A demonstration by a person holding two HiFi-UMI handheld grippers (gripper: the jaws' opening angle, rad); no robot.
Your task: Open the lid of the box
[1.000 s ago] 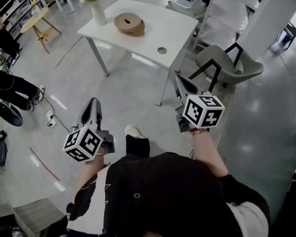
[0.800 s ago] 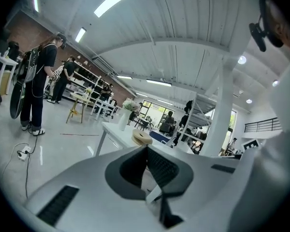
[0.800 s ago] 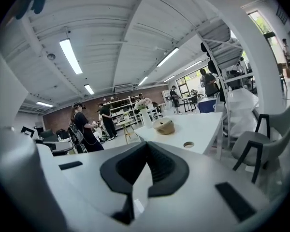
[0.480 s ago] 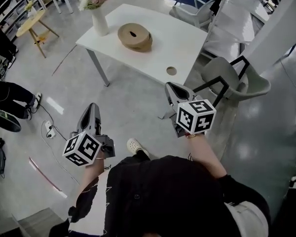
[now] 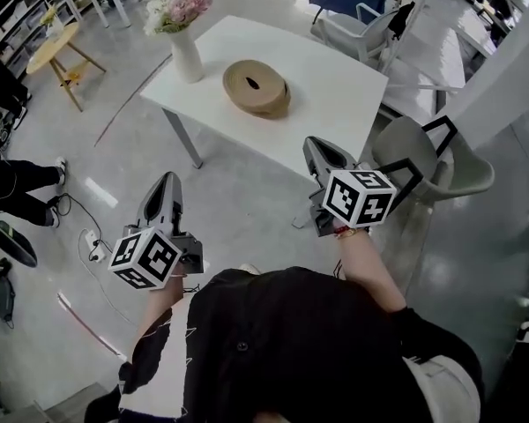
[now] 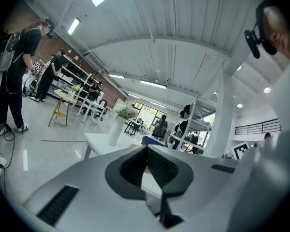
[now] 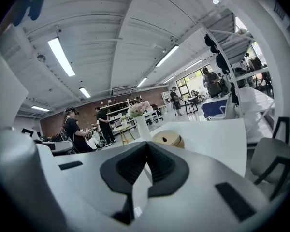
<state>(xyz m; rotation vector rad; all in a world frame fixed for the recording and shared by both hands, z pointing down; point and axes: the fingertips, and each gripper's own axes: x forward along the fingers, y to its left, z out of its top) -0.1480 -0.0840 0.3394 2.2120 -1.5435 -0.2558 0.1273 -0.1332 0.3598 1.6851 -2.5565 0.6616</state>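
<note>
A round tan box (image 5: 257, 87) with a dark slot in its lid lies closed on the white table (image 5: 335, 77). It also shows in the right gripper view as the box (image 7: 168, 139), just past the jaw tips. My left gripper (image 5: 166, 180) hangs over the floor, short of the table's near edge, jaws together and empty. My right gripper (image 5: 316, 144) is held near the table's front right corner, also shut with nothing in it. Both are well apart from the box. In their own views the left gripper (image 6: 146, 148) and right gripper (image 7: 147, 144) show their pads meeting.
A white vase of flowers (image 5: 183, 38) stands on the table's left end, left of the box. A grey chair (image 5: 423, 152) sits right of the table. A small wooden table (image 5: 57, 42) and a person's legs (image 5: 9, 179) are at the left. People (image 6: 9, 76) stand farther off.
The table and box have come nearer and lower in the head view as the person walks toward them. Both grippers have stayed shut and empty.
</note>
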